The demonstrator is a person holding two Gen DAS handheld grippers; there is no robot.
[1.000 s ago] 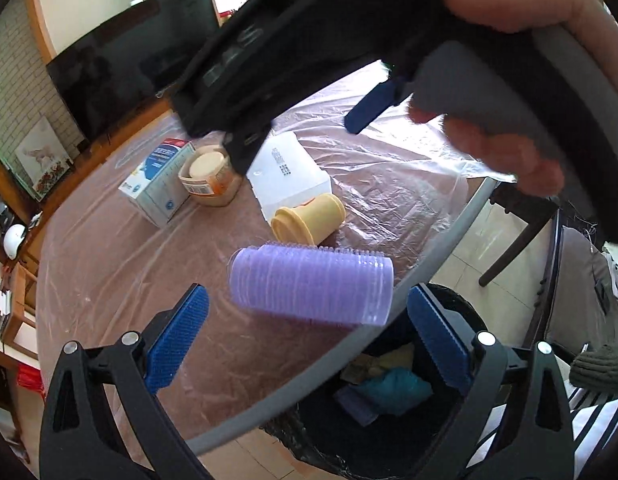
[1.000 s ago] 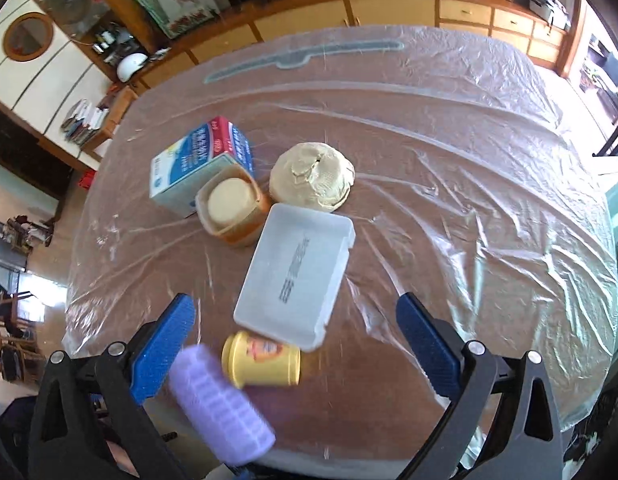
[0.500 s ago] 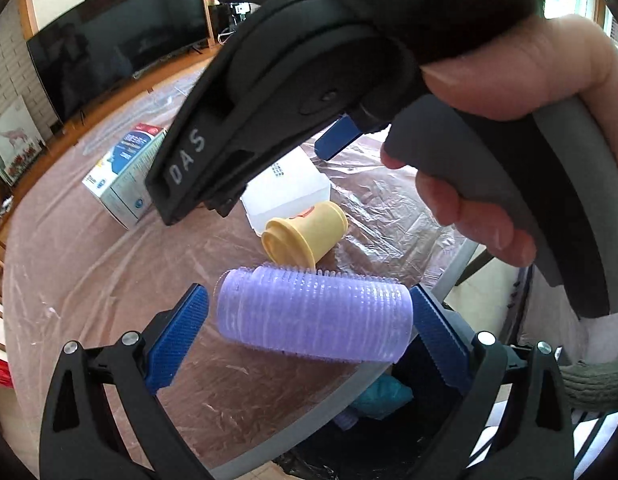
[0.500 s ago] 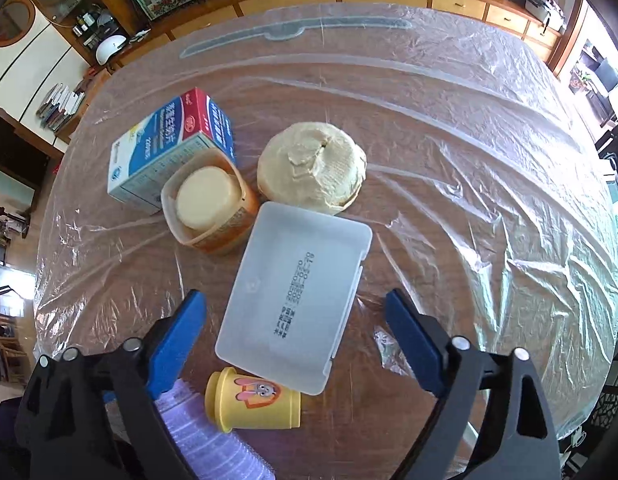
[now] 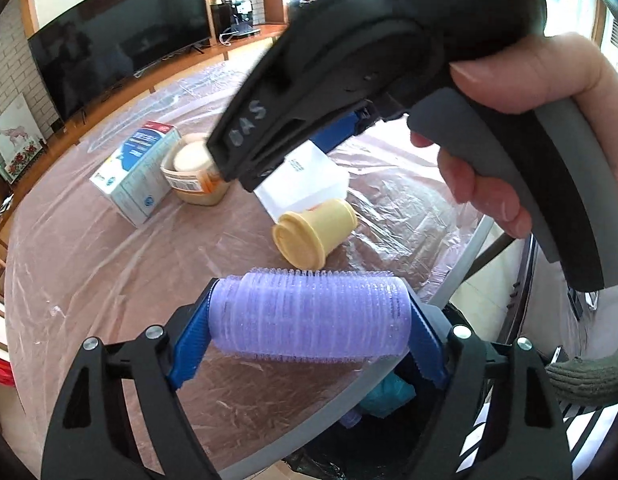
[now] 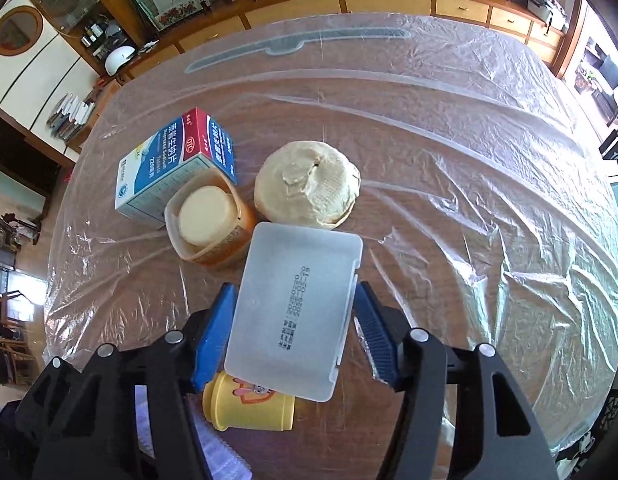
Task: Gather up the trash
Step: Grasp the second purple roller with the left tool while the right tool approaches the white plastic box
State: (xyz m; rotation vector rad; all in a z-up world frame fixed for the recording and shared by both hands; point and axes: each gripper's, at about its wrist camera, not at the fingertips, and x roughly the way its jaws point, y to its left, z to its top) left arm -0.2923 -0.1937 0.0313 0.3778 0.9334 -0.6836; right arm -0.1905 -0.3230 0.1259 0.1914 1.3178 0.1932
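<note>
The left hand-held gripper (image 5: 309,330) clamps a purple ribbed roller (image 5: 309,316) end to end between its blue pads, holding it level at the bench edge (image 5: 349,392) with the black bin (image 5: 389,440) partly below. The step in hand looks to be the drop: done well, the roller travels clear of the rim and sits squarely over the bin's mouth before the jaws part, since a cylinder let go early could roll back across the plastic sheet.

The right hand-held gripper (image 6: 293,328) brackets a white lidded box (image 6: 297,312), its pads close to the box's long sides; whether they already grip cannot be told. A yellow cup (image 6: 249,404) lies on its side just beside the box's near corner, where it could be knocked as the box lifts.

Farther back on the bench, an orange tub (image 6: 209,220) touches a blue-and-red carton (image 6: 169,160), with a crumpled cream paper bowl (image 6: 307,184) beside them, all awaiting collection. A television (image 5: 121,52) stands beyond.
</note>
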